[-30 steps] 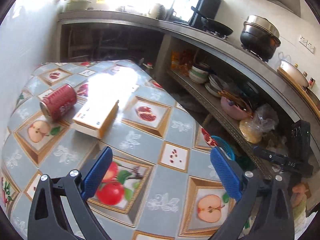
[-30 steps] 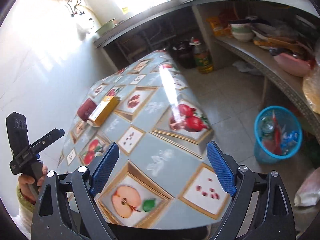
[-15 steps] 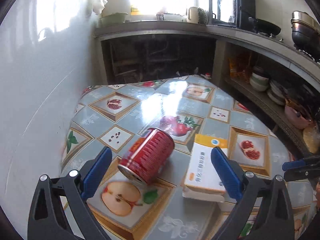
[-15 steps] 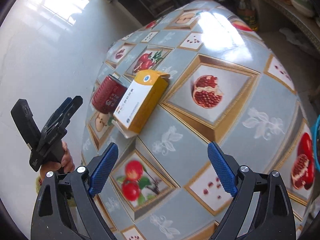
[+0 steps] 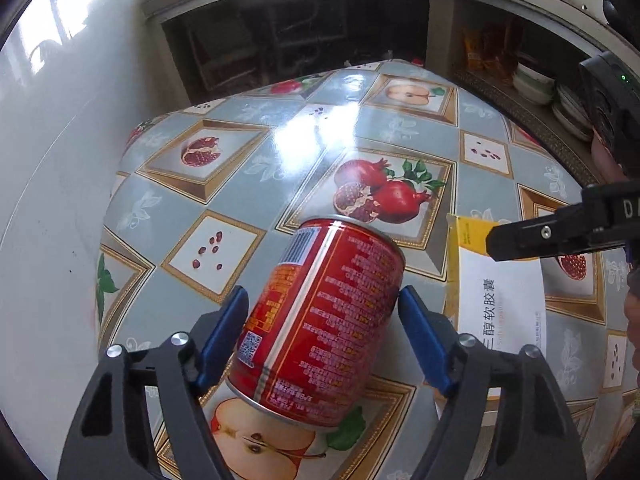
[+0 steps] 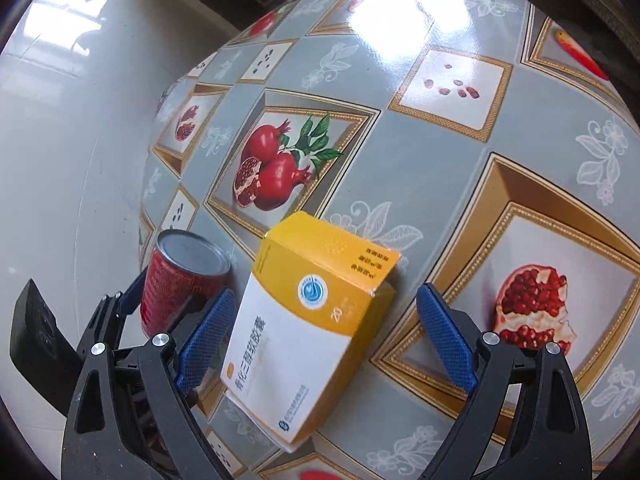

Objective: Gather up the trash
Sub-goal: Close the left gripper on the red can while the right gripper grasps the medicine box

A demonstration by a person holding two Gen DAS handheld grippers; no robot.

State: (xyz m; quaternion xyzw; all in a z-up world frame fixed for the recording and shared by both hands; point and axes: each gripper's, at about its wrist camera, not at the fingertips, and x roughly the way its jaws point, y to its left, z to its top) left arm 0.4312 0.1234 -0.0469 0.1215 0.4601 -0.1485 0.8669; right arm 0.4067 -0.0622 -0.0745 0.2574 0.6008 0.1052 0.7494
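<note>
Between my closing left gripper's [image 5: 320,340] blue pads the red can [image 5: 320,332] lies sideways, so I squeeze squarely across its middle while my right gripper [image 6: 320,344] stays spread around the yellow box [image 6: 304,320]

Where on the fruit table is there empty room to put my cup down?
The far side of the table is bare, past the red can and the yellow-and-white box, out to the far edge. It is crowded near the wall: the left gripper is closing around the can, and the right gripper straddles the box.
</note>
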